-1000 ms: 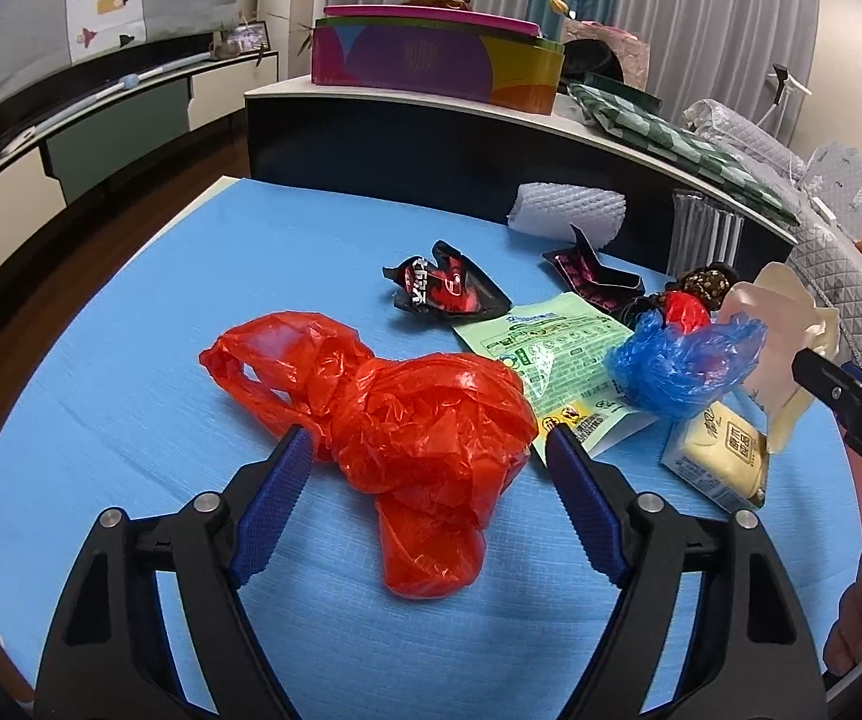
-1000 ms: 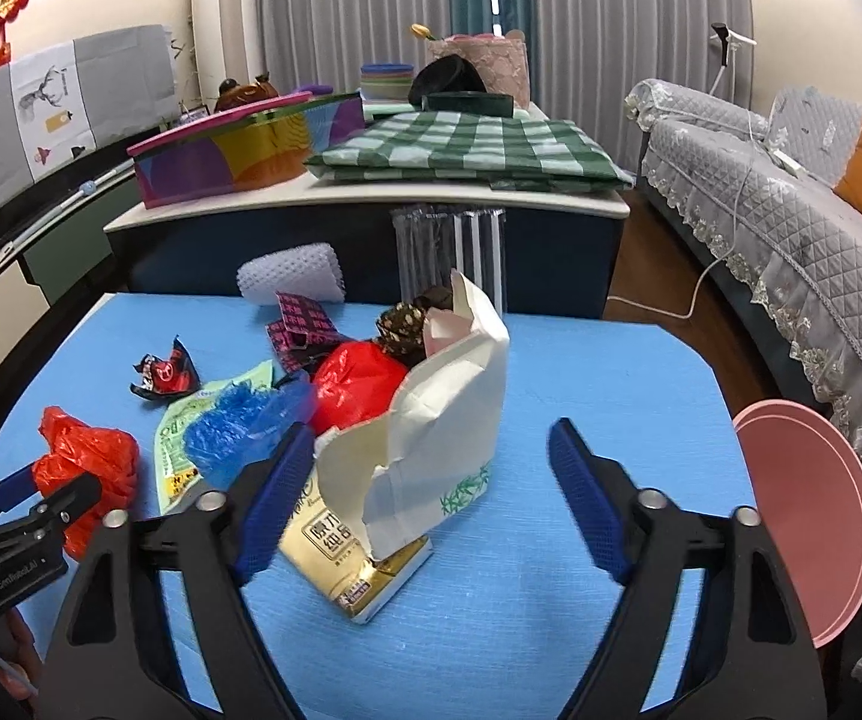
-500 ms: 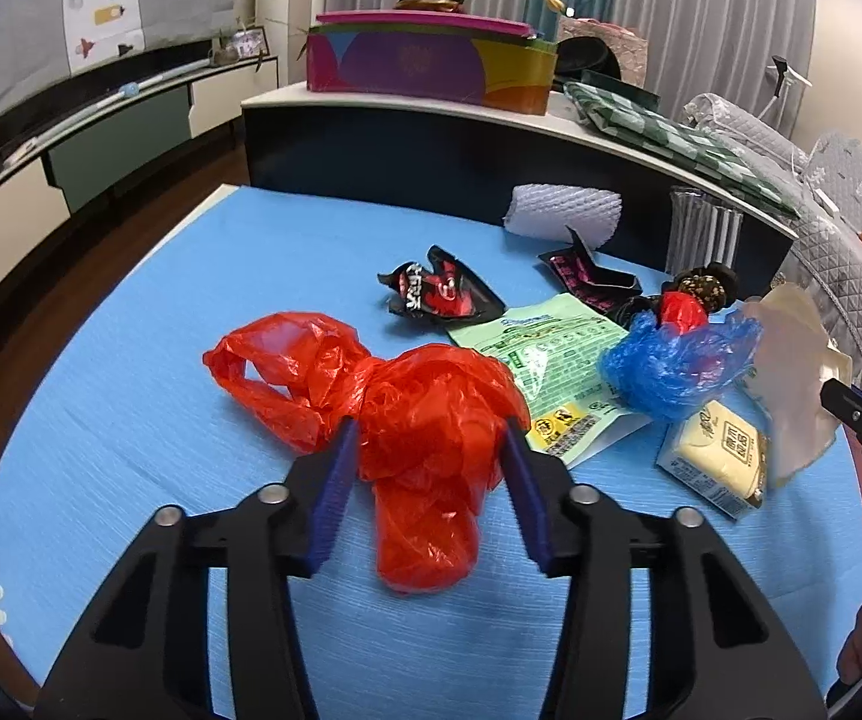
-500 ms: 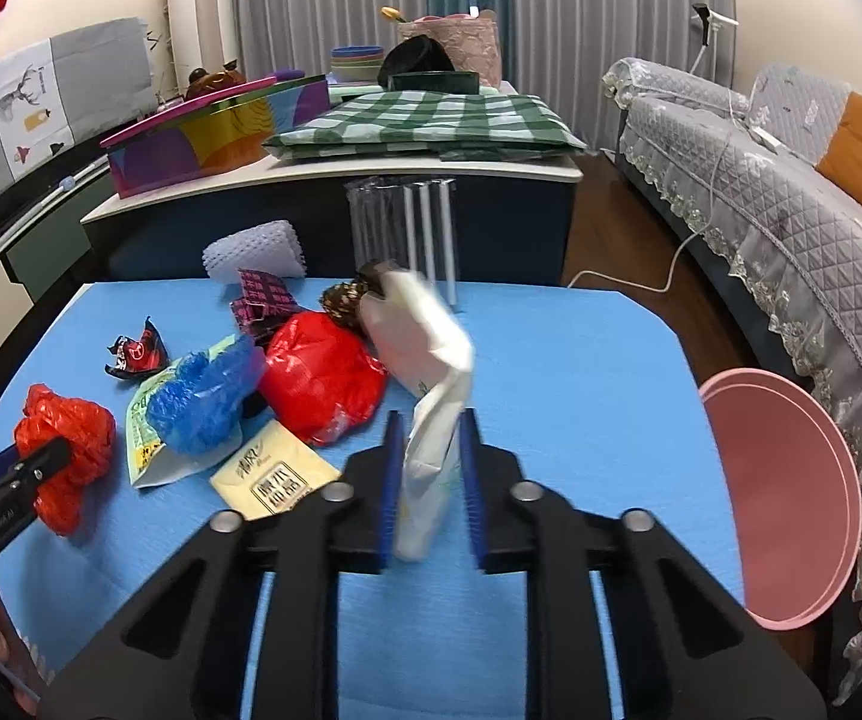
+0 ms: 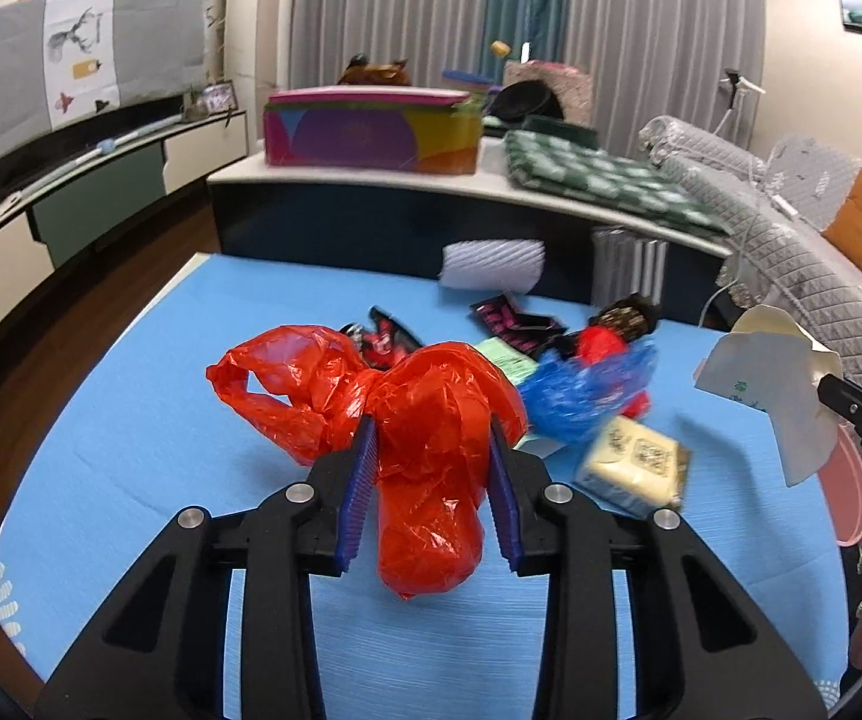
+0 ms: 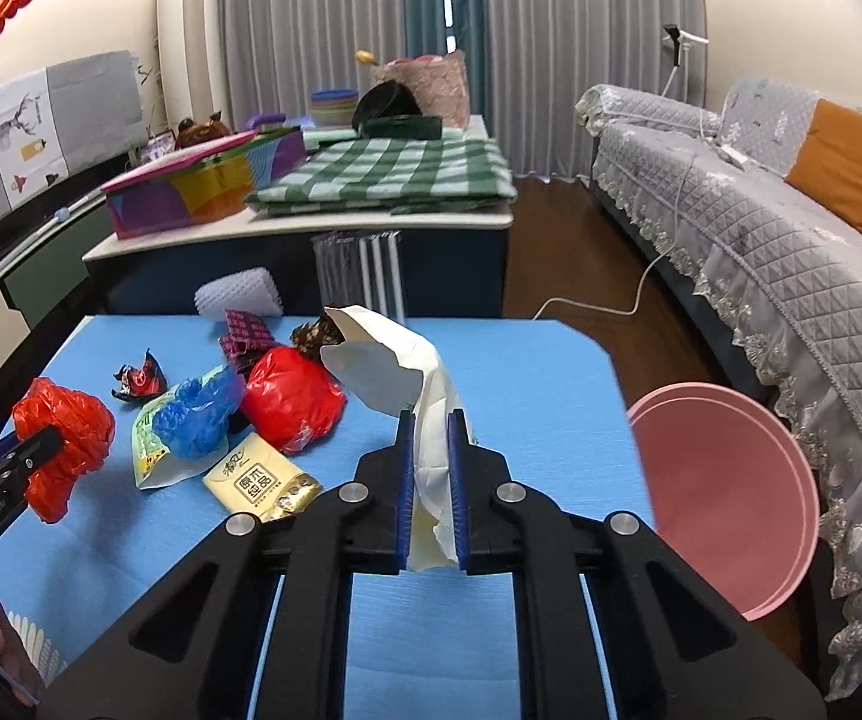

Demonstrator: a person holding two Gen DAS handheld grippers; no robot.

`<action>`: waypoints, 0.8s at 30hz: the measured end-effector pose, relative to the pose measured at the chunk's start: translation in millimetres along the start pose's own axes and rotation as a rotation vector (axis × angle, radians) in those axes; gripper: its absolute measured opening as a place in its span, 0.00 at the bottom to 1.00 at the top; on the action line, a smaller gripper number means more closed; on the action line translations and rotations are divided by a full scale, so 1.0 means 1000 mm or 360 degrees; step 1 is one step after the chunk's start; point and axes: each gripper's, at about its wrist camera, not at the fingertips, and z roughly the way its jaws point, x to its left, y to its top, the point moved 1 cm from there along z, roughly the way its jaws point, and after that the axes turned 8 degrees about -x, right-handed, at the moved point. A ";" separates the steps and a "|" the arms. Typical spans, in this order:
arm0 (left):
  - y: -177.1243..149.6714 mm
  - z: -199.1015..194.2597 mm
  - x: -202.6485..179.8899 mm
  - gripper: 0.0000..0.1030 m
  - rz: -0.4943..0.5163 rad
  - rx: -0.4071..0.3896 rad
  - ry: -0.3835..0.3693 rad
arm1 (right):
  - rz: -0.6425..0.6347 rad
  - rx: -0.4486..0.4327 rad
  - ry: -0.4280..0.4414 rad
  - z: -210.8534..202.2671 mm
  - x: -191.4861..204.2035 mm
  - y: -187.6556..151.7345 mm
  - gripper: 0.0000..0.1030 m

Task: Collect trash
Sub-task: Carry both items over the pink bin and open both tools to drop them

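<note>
Trash is in both of your claws at once. Your left claw (image 5: pixel 431 480) has its blue pads pressed into the crumpled red plastic bag (image 5: pixel 425 456), jaws part-way in; your right claw (image 6: pixel 429 480) is nearly closed on the flattened cream paper bag (image 6: pixel 413 396). Both pieces appear clear of the blue desk (image 6: pixel 526 384), so I judge the step in hand to be the lift after the grasp.

Left on the desk: a blue plastic bag (image 6: pixel 197 414), a second red bag (image 6: pixel 293 399), a yellow packet (image 6: pixel 260 483), a green-and-white pouch (image 6: pixel 149 450) and small dark wrappers (image 6: pixel 140 381). A pink bin (image 6: pixel 730 498) stands just beside the desk's right edge.

The next move likely calls for carrying both loads to that bin without slackening either grip; the red bag is bulky and slippery, so watch it.

Against the earlier frames: both claws stood wide open around their pieces, and their jaws have just been closing onto them. The paper bag then stood over the yellow packet, which now lies uncovered.
</note>
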 end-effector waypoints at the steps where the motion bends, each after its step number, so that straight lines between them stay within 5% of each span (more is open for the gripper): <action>1: 0.001 -0.003 -0.004 0.33 0.0008 -0.0013 -0.0018 | 0.0003 -0.0010 -0.0005 -0.004 -0.003 0.001 0.11; 24: 0.022 -0.067 -0.120 0.33 0.0247 -0.0188 -0.0497 | 0.0094 -0.0219 -0.0297 -0.115 -0.096 0.031 0.11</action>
